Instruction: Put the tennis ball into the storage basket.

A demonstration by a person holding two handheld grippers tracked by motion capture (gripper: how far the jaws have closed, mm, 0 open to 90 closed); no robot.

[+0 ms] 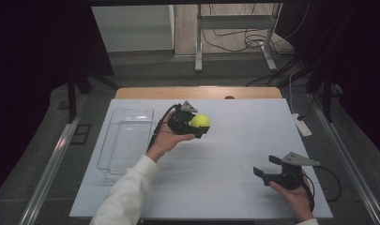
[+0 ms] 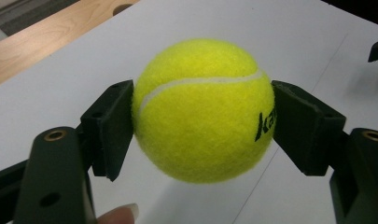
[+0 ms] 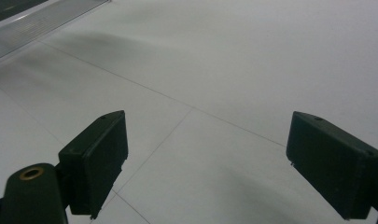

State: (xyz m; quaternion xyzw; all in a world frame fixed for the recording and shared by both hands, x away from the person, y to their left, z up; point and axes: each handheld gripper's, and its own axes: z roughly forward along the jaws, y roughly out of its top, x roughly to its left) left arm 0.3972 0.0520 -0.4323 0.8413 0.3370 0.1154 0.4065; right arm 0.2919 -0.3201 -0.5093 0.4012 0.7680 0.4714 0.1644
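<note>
A yellow-green tennis ball (image 1: 200, 121) hangs above the white table top, clamped in my left gripper (image 1: 200, 123). In the left gripper view both black pads (image 2: 113, 122) press on the sides of the tennis ball (image 2: 203, 109), which has a white seam and black lettering. My right gripper (image 1: 266, 166) rests low near the table's front right, held by a hand. In the right gripper view my right gripper (image 3: 224, 163) has its jaws wide apart with only white board between them.
A clear plastic tray (image 1: 126, 139) lies on the left part of the white board (image 1: 225, 150). A wooden table edge (image 1: 197, 93) runs along the far side. A white device (image 1: 301, 125) with a cable lies at the board's right edge.
</note>
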